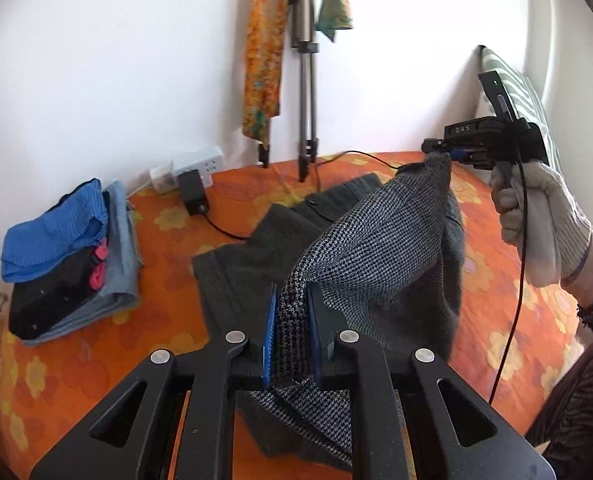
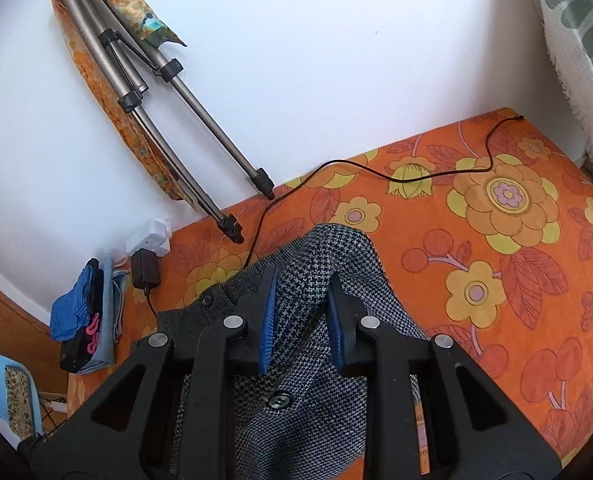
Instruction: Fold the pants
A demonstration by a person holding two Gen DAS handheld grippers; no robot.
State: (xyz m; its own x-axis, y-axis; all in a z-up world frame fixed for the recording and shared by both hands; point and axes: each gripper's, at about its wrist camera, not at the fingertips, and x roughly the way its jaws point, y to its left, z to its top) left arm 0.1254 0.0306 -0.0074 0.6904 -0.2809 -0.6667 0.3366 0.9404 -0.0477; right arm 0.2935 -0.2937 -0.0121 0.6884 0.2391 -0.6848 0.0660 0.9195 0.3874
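Both the left gripper [image 1: 292,320] and the right gripper [image 2: 302,316] clamp the grey checked pants [image 1: 376,240], lifting one end above the orange flowered bedspread [image 2: 476,240] while the rest lies on it.

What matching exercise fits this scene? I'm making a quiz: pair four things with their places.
1 pants
2 tripod
3 stack of clothes
4 black cable

a leaning against the wall
b lying loose across the floral sheet
c piled near the bed's edge
d clamped by both grippers

Pairs: 1-d, 2-a, 3-c, 4-b
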